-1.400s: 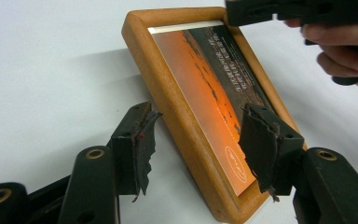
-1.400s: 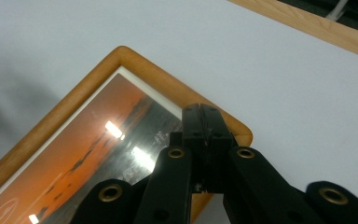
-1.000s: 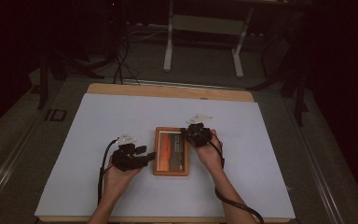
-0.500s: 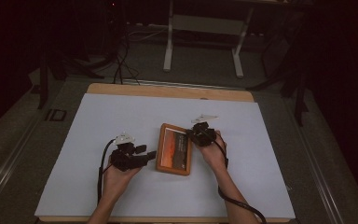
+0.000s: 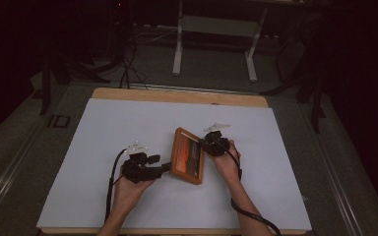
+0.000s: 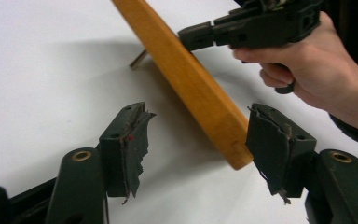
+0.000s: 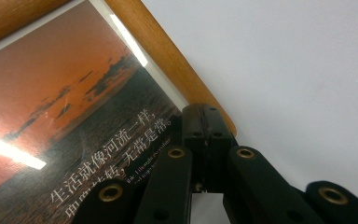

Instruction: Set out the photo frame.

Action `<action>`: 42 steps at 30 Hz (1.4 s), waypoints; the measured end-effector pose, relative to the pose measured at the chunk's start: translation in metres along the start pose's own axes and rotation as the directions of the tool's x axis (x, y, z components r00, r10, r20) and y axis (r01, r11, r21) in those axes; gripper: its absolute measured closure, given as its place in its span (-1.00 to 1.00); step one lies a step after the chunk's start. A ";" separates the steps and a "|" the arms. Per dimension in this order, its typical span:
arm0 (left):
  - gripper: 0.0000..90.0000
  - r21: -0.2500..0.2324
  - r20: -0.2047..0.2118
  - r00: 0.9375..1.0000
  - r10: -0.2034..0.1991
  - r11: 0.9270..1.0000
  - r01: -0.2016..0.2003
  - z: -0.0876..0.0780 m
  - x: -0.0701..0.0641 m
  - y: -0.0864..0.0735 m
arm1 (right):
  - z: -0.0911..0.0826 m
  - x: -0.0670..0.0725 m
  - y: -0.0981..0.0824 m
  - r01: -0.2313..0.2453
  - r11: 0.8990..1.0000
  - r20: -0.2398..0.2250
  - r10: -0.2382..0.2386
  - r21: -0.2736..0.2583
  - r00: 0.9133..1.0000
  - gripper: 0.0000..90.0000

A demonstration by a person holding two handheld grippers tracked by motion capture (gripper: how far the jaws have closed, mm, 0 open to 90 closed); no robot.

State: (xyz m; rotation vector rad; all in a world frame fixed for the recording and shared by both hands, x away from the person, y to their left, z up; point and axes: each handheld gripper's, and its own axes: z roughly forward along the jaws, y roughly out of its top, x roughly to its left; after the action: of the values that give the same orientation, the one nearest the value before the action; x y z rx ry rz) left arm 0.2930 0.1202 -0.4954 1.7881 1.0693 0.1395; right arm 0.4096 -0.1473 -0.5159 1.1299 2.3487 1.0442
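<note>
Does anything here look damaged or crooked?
Yes. The left gripper has torn, ragged pads peeling off its open jaws. The wooden picture frame sits askew, one edge tilted off the white table.

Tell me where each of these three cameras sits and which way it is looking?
High view: fixed above the person's side, looking forward and down on the white table; both forearms enter from below, with the left gripper and right gripper.
Left gripper view: rides on the left gripper, looking along its open jaws at the picture frame; the other hand shows.
Right gripper view: rides on the right gripper, shut on the frame's edge.
All three share the picture frame.
</note>
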 end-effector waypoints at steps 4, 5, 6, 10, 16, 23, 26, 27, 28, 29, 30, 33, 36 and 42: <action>-0.21 0.008 0.021 1.000 -0.004 1.000 0.004 0.004 -0.004 -0.001 | 0.000 0.000 0.000 -0.003 1.000 -0.002 0.003 -0.002 1.000 1.00; -0.22 0.023 0.024 1.000 -0.001 1.000 0.000 0.009 -0.007 -0.003 | 0.000 0.000 0.000 -0.002 1.000 -0.003 0.002 -0.002 1.000 1.00; -0.23 0.023 0.024 1.000 -0.001 1.000 0.000 0.009 -0.007 -0.003 | 0.000 0.000 0.000 -0.001 1.000 -0.003 0.001 0.000 1.000 1.00; -0.23 0.056 0.028 1.000 0.000 0.998 -0.001 0.020 -0.012 -0.005 | 0.000 0.000 0.000 0.000 1.000 -0.003 0.000 -0.003 1.000 1.00; -0.16 0.038 0.040 0.997 -0.064 0.997 0.063 0.034 -0.015 -0.004 | 0.000 -0.001 -0.001 0.004 1.000 -0.006 -0.004 -0.005 1.000 1.00; 0.03 0.063 0.045 0.996 -0.073 0.996 0.070 0.040 -0.016 -0.006 | 0.000 0.000 0.000 0.014 1.000 -0.003 -0.014 -0.001 1.000 1.00; 0.07 0.069 0.053 0.993 -0.106 0.992 0.102 0.039 -0.013 -0.004 | 0.000 0.000 -0.001 0.014 1.000 -0.002 -0.014 -0.002 1.000 1.00; 0.08 0.074 0.046 0.993 -0.110 0.992 0.106 0.039 -0.014 -0.003 | 0.000 0.000 0.000 0.016 1.000 -0.001 -0.016 -0.002 1.000 1.00; 0.09 0.074 0.046 0.993 -0.110 0.992 0.106 0.039 -0.014 -0.003 | 0.000 0.000 0.000 0.018 1.000 -0.003 -0.018 0.000 1.000 1.00; 0.10 0.080 0.042 0.991 -0.126 0.989 0.122 0.040 -0.015 -0.002 | 0.000 -0.001 0.000 0.019 1.000 -0.004 -0.019 0.002 1.000 1.00; 0.11 0.084 0.042 0.991 -0.129 0.989 0.126 0.040 -0.015 -0.001 | 0.000 -0.001 0.000 0.018 1.000 -0.007 -0.018 0.003 1.000 1.00; 0.16 0.086 0.046 0.988 -0.148 0.986 0.144 0.040 -0.014 0.000 | -0.001 -0.004 -0.001 0.010 1.000 -0.018 -0.010 0.002 1.000 1.00; 0.22 0.082 0.042 0.988 -0.145 0.987 0.142 0.040 -0.015 0.003 | -0.005 -0.009 -0.003 0.007 1.000 -0.021 -0.007 0.004 1.000 1.00; 0.26 0.084 0.013 0.994 -0.106 0.991 0.105 0.042 -0.024 0.009 | -0.024 -0.014 -0.008 0.041 0.999 -0.015 -0.041 -0.007 0.999 1.00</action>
State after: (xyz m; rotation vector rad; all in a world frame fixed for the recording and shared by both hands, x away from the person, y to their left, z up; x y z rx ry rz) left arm 0.3063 0.0726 -0.4999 1.7994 1.1695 0.0154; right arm 0.4007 -0.1733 -0.5056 1.0701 2.3685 1.0493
